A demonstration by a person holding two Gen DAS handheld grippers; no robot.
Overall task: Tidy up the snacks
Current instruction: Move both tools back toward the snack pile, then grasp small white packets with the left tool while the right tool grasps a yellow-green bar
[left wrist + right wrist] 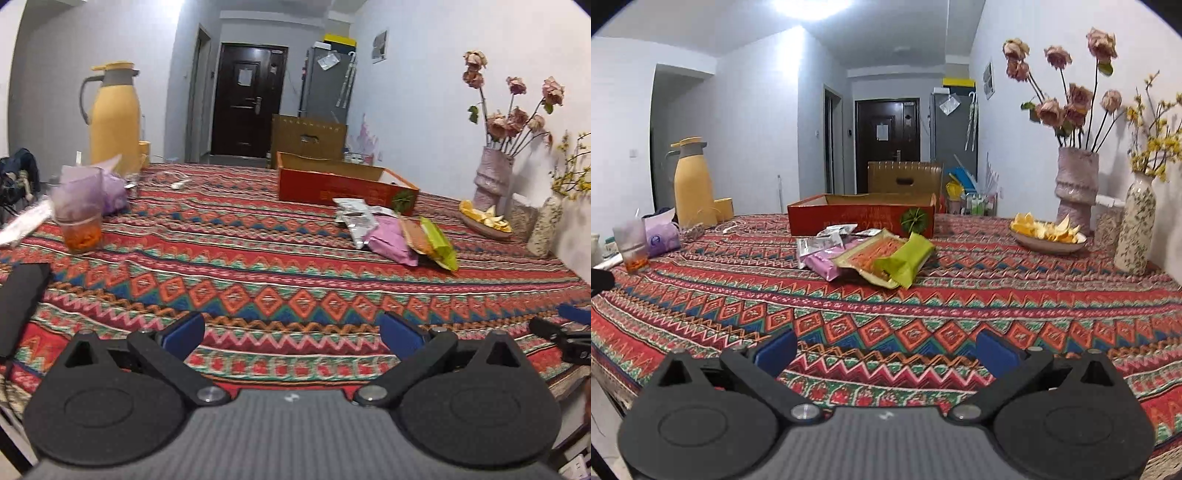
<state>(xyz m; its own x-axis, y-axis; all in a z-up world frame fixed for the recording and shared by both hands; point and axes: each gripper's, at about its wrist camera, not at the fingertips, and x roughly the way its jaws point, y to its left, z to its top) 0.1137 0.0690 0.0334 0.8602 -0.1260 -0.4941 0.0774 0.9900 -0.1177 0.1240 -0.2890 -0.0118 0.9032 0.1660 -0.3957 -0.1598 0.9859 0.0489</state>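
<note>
A pile of snack packets lies mid-table in front of a shallow red cardboard box [862,219] [343,188]. The pile holds a green packet [908,258] [439,242], an orange-patterned packet [871,254] [415,236], a pink packet [827,262] [391,240] and silver packets [827,240] [356,218]. My left gripper [291,332] is open near the table's front edge, nothing between its blue pads. My right gripper [886,350] is also open and empty, well short of the pile. The right gripper's edge shows at the far right of the left wrist view.
A patterned cloth [923,314] covers the table. At the left stand a yellow thermos [692,184], a plastic cup [631,245] and a purple bag [661,232]. A plate of orange peels [1047,234] and two flower vases [1075,188] [1136,225] line the right wall.
</note>
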